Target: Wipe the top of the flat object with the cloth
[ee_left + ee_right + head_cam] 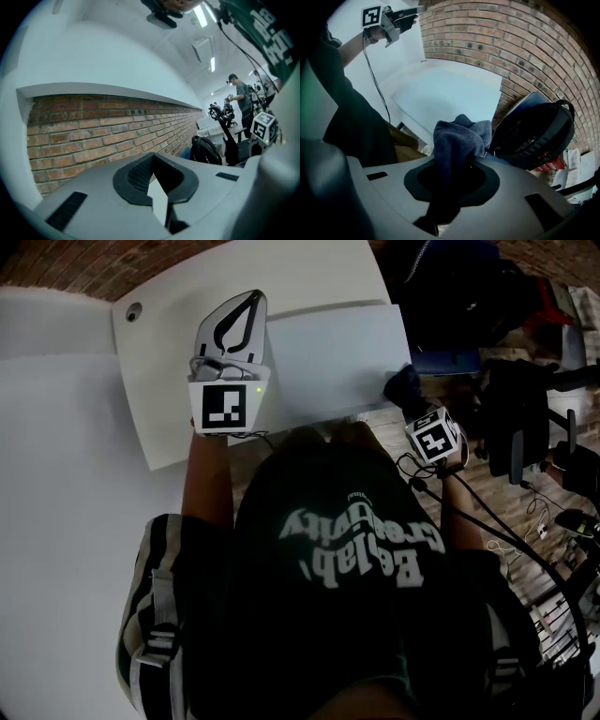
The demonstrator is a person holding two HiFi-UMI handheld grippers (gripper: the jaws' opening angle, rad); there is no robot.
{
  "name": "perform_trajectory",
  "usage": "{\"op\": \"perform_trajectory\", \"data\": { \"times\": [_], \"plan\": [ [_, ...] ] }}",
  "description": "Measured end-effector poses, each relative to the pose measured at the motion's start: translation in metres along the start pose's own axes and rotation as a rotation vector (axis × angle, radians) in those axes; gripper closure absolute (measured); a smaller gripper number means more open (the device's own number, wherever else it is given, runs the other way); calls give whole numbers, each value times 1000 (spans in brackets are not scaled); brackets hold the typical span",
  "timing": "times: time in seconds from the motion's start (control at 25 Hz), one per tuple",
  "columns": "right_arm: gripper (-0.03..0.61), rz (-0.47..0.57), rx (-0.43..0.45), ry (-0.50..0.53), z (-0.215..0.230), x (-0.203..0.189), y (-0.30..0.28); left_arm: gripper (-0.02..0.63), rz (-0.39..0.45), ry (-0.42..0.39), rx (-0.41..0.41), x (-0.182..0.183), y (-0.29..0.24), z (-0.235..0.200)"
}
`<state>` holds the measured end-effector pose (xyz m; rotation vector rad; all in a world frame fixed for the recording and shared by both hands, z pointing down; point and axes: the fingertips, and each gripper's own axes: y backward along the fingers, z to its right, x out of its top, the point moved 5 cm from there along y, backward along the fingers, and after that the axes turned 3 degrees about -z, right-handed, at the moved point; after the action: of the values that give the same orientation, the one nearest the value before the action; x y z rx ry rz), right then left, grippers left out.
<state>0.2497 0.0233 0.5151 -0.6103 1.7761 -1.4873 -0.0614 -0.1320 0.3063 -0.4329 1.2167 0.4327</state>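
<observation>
The flat object is a pale blue-white board (337,357) lying on the white table (75,446); the right gripper view shows the board (450,98) just ahead of the jaws. My right gripper (410,397) is at the board's near right corner, shut on a dark blue cloth (403,383) that bunches out past its jaws (459,136). My left gripper (251,304) is held over the board's left edge with its jaws together and nothing between them. In the left gripper view it (158,185) points up at a brick wall. The same left gripper (401,16) appears at the top left of the right gripper view.
A black backpack (534,131) sits right of the board, off the table (450,296). A black chair and cables (525,427) stand at the far right. The table has a round cable hole (134,310). A person (241,101) stands far back in the room.
</observation>
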Motion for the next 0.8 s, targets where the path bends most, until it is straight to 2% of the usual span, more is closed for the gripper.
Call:
{"op": "perform_trajectory", "data": {
  "times": [0.12,0.28,0.44,0.8],
  "plan": [
    [520,20,14,19,-2,8,3,615,-1,-10,1,1,2,1],
    [520,53,83,54,-17,23,2,615,-16,-8,19,1,9,-2],
    [520,70,133,119,-41,45,-2,615,-5,-11,54,0,22,-14],
    [520,111,247,263,-104,99,-14,615,-37,-4,144,-18,69,-42]
  ]
}}
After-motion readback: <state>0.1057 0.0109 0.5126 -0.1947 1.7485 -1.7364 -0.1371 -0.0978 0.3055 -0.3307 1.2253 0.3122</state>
